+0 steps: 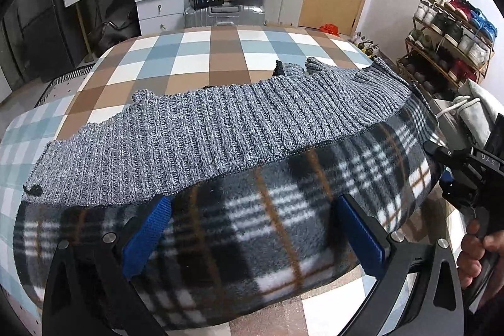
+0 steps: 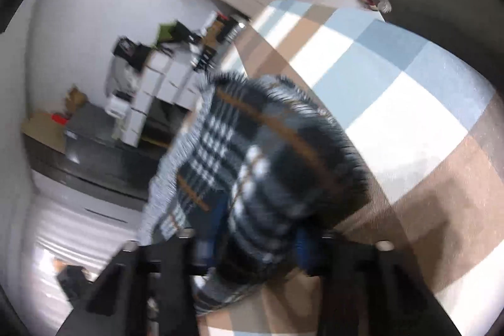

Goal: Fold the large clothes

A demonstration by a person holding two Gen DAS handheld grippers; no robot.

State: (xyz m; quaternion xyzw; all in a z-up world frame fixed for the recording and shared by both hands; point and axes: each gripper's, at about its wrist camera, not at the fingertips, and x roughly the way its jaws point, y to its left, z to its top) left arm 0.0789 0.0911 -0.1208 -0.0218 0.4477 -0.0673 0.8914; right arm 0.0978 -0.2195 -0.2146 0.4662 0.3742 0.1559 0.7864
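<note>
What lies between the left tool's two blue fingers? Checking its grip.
Only plaid fleece garment spans the gap between the left tool's open fingers, seen in the left wrist view.

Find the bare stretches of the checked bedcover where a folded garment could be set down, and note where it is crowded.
Free: the checked bedcover beyond the grey knit edge of the garment, toward the far edge by the suitcase; also a strip at the left edge. Crowded: the near side, where the plaid fleece lies under the left gripper and the right gripper holds its end.
</note>
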